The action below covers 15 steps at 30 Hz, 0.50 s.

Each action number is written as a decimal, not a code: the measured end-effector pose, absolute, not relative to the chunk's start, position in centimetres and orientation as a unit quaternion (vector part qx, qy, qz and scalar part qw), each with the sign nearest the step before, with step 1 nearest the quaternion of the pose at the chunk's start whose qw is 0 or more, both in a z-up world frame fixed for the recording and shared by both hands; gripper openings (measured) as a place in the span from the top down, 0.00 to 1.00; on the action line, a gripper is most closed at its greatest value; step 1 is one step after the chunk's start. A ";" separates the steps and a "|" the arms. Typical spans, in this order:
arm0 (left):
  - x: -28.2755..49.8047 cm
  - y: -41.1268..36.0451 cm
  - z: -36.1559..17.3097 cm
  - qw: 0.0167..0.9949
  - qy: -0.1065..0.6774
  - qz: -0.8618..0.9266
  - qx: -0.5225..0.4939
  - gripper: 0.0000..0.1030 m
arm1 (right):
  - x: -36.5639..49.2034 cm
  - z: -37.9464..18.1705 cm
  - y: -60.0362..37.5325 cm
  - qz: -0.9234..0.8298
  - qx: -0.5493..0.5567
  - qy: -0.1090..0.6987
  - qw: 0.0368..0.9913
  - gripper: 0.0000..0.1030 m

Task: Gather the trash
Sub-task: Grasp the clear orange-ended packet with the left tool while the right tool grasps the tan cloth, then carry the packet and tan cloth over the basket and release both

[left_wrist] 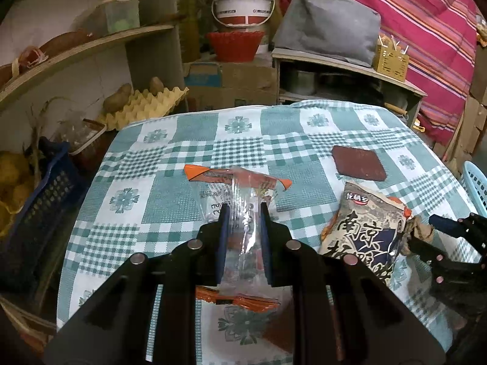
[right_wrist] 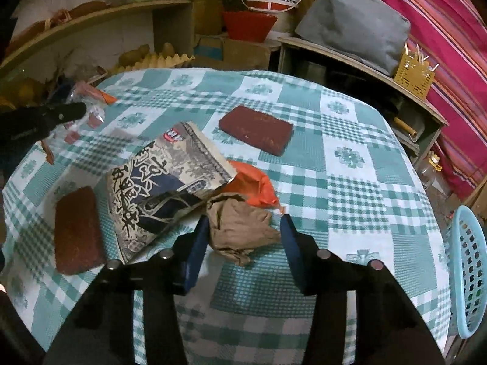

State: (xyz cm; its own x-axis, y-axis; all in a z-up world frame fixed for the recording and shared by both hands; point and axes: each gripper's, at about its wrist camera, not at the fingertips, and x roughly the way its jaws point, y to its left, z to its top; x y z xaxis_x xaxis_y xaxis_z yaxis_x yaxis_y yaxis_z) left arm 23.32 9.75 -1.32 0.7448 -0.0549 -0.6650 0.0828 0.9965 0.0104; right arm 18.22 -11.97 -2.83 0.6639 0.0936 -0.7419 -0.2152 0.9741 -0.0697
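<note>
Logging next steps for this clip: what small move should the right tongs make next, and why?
Probably close on the crumpled brown paper. The right tongs are open with the paper between their fingers, while the left tongs already grip the clear wrapper. The blue basket stands at the table's right edge.

You see a teal-and-white checked tablecloth (right_wrist: 350, 182) with flower motifs, a dark red rectangular pad (right_wrist: 256, 129), a crumpled brown paper wad (right_wrist: 240, 231), and a pale blue perforated plastic basket (right_wrist: 468, 273).
</note>
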 end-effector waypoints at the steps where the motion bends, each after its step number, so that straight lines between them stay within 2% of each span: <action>1: 23.3 9.6 -1.3 0.934 0.354 -0.037 0.020 0.83 | 18.1 -2.5 -12.4 0.086 -0.070 0.398 0.910 0.55; 15: 22.0 3.9 1.2 0.942 0.325 -0.068 0.035 0.83 | 16.3 2.9 -22.9 0.045 -0.007 0.357 0.933 0.55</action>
State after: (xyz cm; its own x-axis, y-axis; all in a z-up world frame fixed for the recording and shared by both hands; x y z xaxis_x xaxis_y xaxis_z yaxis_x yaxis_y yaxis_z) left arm 22.04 3.94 1.18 0.7790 -0.1060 -0.6180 0.1515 0.9882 0.0216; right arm 16.35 -22.93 2.85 0.7412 0.0790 -0.6666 -0.0891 0.9958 0.0189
